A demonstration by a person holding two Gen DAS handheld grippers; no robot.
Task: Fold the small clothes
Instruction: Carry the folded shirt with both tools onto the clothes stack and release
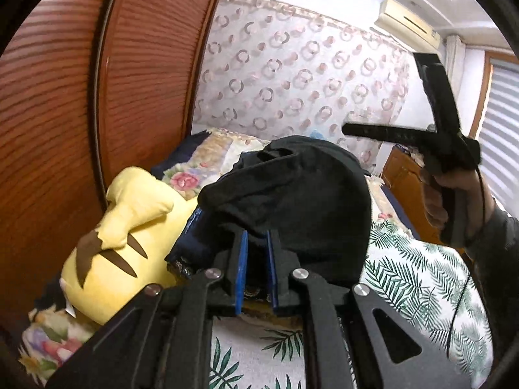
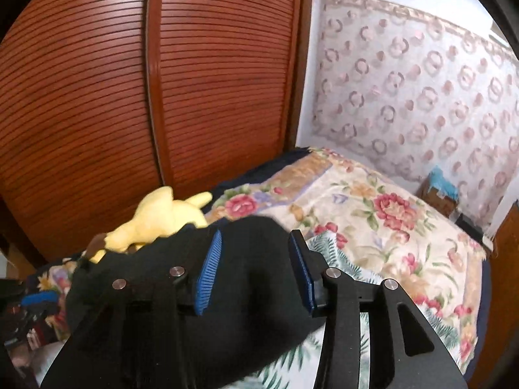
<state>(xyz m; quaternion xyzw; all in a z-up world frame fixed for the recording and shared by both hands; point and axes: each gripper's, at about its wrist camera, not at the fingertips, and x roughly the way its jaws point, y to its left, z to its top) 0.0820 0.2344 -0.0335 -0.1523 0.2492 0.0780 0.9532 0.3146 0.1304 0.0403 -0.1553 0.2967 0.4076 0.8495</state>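
Mid-fold: the limp black cloth garment [image 1: 292,194], frame centre, is pinched by the left gripper [image 1: 256,259]; the right gripper [image 2: 256,269], jaws parted and empty, is judged due to regrasp a free edge.

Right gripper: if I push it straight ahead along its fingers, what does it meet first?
Most likely the black garment, lying between and just past the open right gripper; beyond that, the floral bedspread. Depth is unclear.

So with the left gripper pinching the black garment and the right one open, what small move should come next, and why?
Probably lower the black garment onto the leaf-print sheet to spread it: it hangs bunched from the left gripper, and the right gripper is open, gripping nothing.
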